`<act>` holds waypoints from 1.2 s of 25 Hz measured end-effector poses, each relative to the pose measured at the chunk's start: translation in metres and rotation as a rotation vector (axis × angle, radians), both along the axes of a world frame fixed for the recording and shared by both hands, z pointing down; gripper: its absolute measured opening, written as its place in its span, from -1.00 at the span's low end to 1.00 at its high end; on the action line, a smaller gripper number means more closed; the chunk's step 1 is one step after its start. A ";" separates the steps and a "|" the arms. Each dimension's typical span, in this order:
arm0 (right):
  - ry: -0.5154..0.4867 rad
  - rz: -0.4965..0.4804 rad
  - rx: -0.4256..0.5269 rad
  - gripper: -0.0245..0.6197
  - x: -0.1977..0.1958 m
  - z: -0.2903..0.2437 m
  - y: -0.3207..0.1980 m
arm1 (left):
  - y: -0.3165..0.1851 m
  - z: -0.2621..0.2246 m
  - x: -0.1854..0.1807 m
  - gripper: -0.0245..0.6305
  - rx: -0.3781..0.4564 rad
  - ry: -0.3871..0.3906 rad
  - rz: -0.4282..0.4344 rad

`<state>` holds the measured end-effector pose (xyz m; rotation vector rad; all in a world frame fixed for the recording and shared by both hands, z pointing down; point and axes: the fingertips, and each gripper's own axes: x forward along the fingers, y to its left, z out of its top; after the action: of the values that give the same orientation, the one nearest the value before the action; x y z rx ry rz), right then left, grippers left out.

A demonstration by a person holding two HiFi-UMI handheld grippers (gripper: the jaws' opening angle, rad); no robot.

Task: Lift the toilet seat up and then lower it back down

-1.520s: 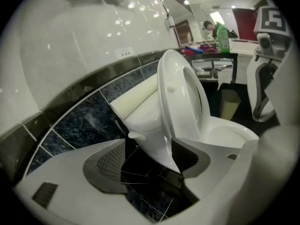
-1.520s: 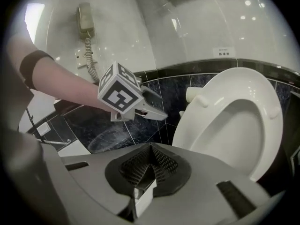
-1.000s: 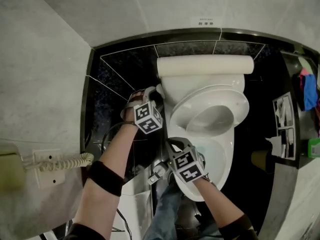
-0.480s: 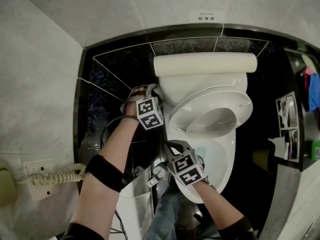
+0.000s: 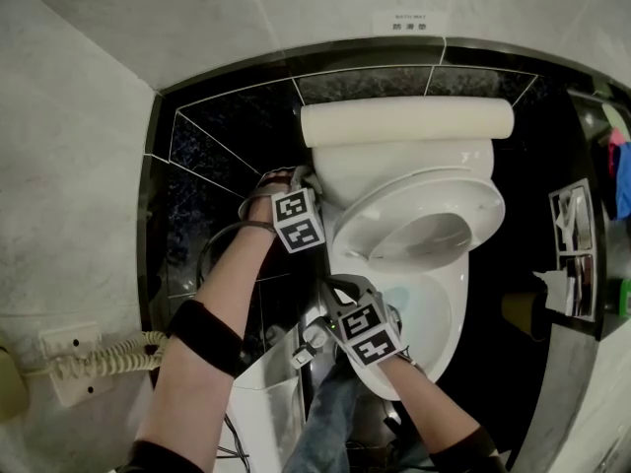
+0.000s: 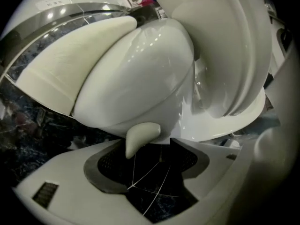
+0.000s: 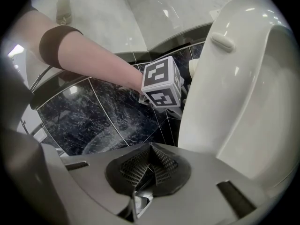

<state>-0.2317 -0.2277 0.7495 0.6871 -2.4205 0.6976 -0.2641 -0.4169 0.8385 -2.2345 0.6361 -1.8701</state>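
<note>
The white toilet seat (image 5: 380,215) stands raised and tilted over the bowl (image 5: 444,313); its underside (image 7: 234,93) with a small bumper fills the right of the right gripper view. At the left side of the tank is my left gripper (image 5: 288,180). Its jaws (image 6: 154,168) are wide apart and closing, with a small cream lever (image 6: 140,137) between them at their far end. No pad visibly presses on the lever. My right gripper (image 5: 340,289) hovers by the bowl's front-left rim, pads together (image 7: 150,165), holding nothing and apart from the seat.
Dark marble tiles (image 5: 217,156) cover the floor and lower wall left of the toilet. A corded phone (image 5: 59,368) hangs on the left wall. A white bin (image 5: 261,402) stands near my legs. A ledge with papers and bottles (image 5: 572,249) runs along the right.
Only the head view has shifted a little. Both grippers and the raised seat keep their places.
</note>
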 end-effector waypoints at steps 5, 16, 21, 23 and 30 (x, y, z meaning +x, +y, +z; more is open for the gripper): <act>-0.001 -0.006 -0.006 -0.91 -0.001 0.005 0.000 | -0.005 0.001 0.001 -0.15 0.004 0.053 -0.058; 0.007 0.004 -0.016 -0.91 0.003 0.009 0.000 | -0.005 0.001 0.000 -0.18 0.037 0.054 -0.062; 0.007 0.002 -0.019 -0.91 0.004 0.010 0.004 | -0.005 0.002 -0.001 -0.18 0.042 0.039 -0.061; 0.009 0.003 -0.020 -0.91 0.005 0.010 0.005 | -0.006 0.001 -0.002 -0.19 0.049 0.020 -0.052; 0.011 0.004 -0.009 -0.91 0.016 -0.012 0.011 | -0.002 -0.037 -0.007 -0.21 0.139 -0.058 -0.041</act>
<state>-0.2160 -0.2169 0.7374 0.6905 -2.4052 0.7040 -0.2710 -0.4185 0.8012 -2.0893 0.7820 -1.8411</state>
